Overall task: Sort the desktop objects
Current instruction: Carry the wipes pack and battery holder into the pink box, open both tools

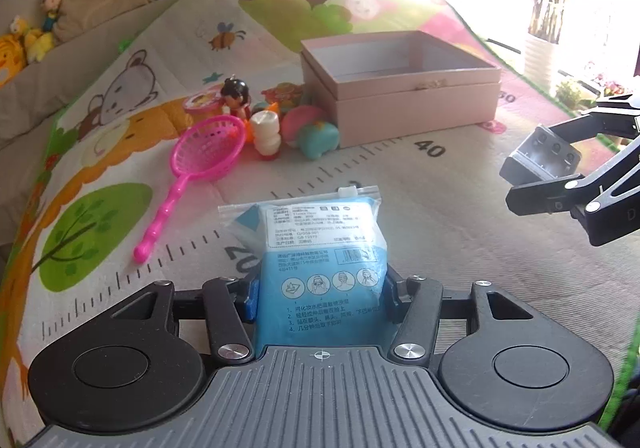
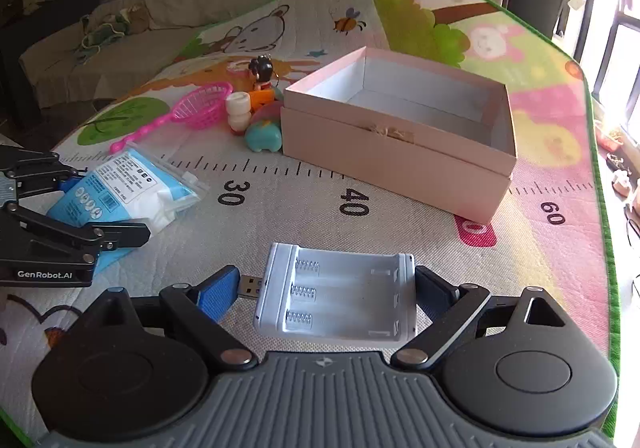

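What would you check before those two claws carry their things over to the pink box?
1. Left gripper shut on the blue packet: ok.
2. Right gripper shut on the battery charger: cannot tell; fingers flank it, contact unclear.
3. Pink box open: ok.
4. Box interior has room: ok, it looks bare.
5. Mat between grippers and box free of toys: ok.
6. Pink net apart from the packet: ok.

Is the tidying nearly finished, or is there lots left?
Barely started: the pink box looks empty. The left hand-held gripper is closed on the blue packet; the right hand-held gripper brackets the battery charger. The pink net and small toys wait beside the box.
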`<action>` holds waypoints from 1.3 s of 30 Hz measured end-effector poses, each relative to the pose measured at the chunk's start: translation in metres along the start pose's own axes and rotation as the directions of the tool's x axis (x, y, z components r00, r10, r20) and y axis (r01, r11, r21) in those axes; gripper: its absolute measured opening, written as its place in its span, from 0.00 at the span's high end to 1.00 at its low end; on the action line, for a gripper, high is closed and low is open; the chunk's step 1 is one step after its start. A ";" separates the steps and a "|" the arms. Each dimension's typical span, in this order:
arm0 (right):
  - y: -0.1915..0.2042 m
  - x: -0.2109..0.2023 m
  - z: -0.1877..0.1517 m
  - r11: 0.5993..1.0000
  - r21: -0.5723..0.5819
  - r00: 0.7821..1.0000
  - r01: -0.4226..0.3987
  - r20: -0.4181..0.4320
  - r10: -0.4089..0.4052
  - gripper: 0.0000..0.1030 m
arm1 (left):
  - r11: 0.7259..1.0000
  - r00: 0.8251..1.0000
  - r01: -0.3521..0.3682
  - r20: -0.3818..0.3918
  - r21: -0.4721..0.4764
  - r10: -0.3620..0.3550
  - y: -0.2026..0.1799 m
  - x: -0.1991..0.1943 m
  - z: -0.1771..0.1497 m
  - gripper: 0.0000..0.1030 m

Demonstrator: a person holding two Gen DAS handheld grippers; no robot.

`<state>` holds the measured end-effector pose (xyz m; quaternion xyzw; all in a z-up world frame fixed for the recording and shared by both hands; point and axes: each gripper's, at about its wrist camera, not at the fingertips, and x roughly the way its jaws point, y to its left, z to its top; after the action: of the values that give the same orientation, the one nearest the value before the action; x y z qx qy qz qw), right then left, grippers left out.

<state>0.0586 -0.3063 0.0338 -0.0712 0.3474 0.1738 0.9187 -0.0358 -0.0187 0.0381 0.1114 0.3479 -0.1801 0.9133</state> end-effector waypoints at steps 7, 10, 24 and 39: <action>-0.035 -0.101 0.047 0.994 0.054 0.938 0.095 0.331 -0.107 0.11 | 0.994 0.959 -0.043 0.284 0.103 0.012 -0.015 -0.053 0.080 0.43; -0.050 -0.111 0.068 0.984 0.076 0.897 0.162 0.404 -0.179 0.10 | 0.990 0.943 -0.043 0.334 0.137 -0.005 -0.023 -0.042 0.117 0.43; -0.108 0.000 0.151 0.974 0.158 0.940 0.163 0.276 -0.202 0.10 | 0.999 0.971 -0.038 0.237 0.025 0.031 0.024 0.053 0.125 0.07; -0.057 0.111 0.181 0.991 0.125 0.990 0.046 0.130 -0.062 0.08 | 0.980 0.987 -0.134 0.065 -0.146 0.145 0.078 0.048 0.015 0.01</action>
<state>0.2683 -0.2840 0.0961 -0.0127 0.2932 0.1317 0.9469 0.0385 0.0356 0.0227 0.0639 0.3166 -0.0945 0.9417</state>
